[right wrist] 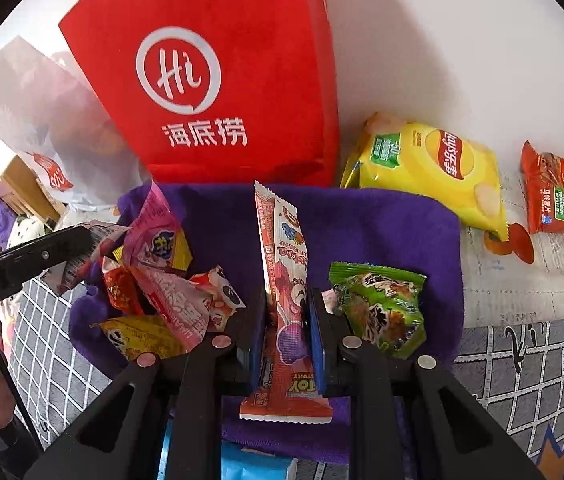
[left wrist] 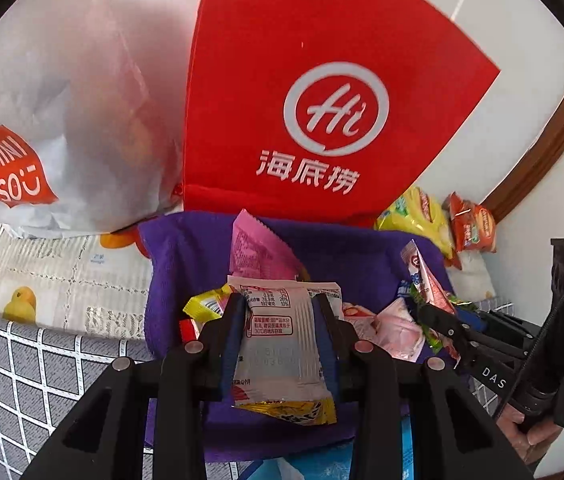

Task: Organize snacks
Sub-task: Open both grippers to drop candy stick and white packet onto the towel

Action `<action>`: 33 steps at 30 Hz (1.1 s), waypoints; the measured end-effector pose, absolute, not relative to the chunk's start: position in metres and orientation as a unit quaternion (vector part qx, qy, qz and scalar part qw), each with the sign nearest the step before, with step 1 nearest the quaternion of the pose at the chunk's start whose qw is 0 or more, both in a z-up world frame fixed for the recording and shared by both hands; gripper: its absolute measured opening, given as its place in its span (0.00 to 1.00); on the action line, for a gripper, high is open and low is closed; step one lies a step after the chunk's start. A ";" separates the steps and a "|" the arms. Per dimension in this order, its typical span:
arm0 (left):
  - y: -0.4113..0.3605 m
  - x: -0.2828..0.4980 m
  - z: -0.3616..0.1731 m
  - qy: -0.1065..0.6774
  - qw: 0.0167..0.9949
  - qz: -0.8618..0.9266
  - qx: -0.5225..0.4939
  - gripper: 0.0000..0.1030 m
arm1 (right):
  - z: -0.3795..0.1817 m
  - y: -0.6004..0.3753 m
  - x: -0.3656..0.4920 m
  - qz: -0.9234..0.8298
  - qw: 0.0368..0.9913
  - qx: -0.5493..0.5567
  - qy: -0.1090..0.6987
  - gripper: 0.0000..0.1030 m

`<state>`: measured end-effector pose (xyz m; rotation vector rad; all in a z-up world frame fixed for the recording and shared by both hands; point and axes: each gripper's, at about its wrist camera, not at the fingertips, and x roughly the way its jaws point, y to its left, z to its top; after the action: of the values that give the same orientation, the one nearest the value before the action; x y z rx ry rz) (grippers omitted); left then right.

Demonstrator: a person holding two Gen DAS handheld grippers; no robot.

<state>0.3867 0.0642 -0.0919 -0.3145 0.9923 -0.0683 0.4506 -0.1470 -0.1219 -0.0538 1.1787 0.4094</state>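
My left gripper [left wrist: 280, 312] is shut on a white snack packet [left wrist: 278, 344] with red print, held above a purple cloth [left wrist: 361, 256]. My right gripper [right wrist: 286, 308] is shut on a long red-and-white snack stick packet [right wrist: 285, 280], held upright over the same purple cloth [right wrist: 381, 224]. A pile of small snack packets [right wrist: 162, 292] lies on the cloth's left part, and a green packet [right wrist: 381, 304] lies right of my right gripper. The right gripper also shows in the left wrist view [left wrist: 441, 320], and the left gripper shows in the right wrist view [right wrist: 78, 244].
A red Haidilao bag [right wrist: 218, 80] and a white Miniso bag [left wrist: 62, 120] stand behind the cloth against the wall. A yellow Lay's bag [right wrist: 433, 168] and an orange Lay's bag [right wrist: 557, 196] lie at the back right. A grey grid-pattern cover [left wrist: 22, 360] spreads around.
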 end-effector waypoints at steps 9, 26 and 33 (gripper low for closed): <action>0.057 0.390 -0.102 0.491 0.859 -0.037 -0.142 0.32 | -0.133 -0.137 0.449 0.197 0.801 -0.037 0.564 0.20; 0.055 0.395 -0.113 0.503 0.851 -0.040 -0.142 0.32 | -0.154 -0.122 0.448 0.195 0.785 -0.054 0.585 0.20; 0.054 0.396 -0.119 0.508 0.849 -0.042 -0.140 0.32 | -0.160 -0.119 0.451 0.192 0.782 -0.063 0.590 0.20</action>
<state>0.3963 0.0545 -0.1185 -0.2958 1.0713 -0.0886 0.4510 -0.1189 -0.1602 -0.1365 1.2730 0.4139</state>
